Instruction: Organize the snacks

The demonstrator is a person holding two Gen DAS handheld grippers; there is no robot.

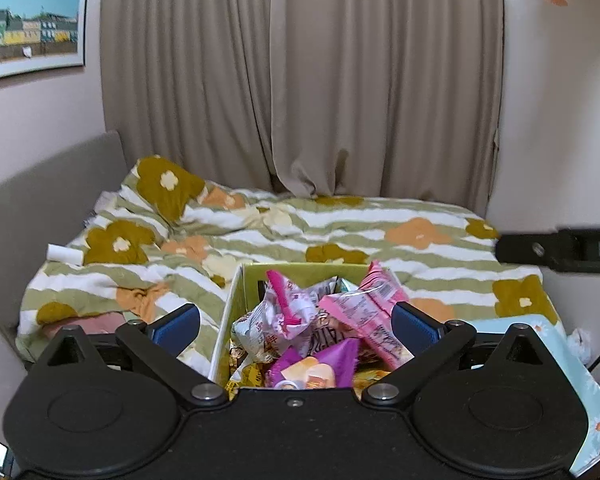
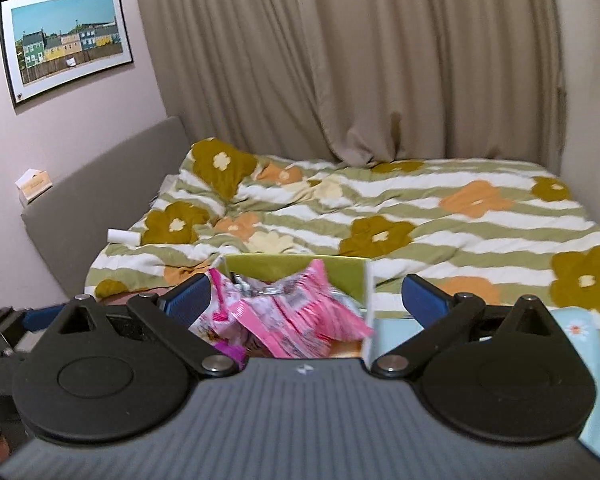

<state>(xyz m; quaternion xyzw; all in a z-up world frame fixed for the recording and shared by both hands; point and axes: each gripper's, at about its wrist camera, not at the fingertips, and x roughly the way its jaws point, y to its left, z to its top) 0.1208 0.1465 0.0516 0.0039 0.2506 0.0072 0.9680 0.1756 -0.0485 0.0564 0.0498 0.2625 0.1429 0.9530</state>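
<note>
Snacks (image 1: 320,320): pink and purple packets heaped in yellow-green box (image 1: 226,308), lower centre.
Left claw (image 1: 296,322): spread, empty, above box.
Right claw (image 2: 314,298): spread, empty.
Bed (image 1: 380,232): floral duvet behind box.

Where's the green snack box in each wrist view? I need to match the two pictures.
Left wrist: the green snack box sits low at centre, between the open left gripper's blue pads, full of pink snack packets.
Right wrist: the box's green back wall shows low at centre-left, its right edge between the open right gripper's pads.
Shared landmark: the framed picture of coloured houses, upper left.
</note>
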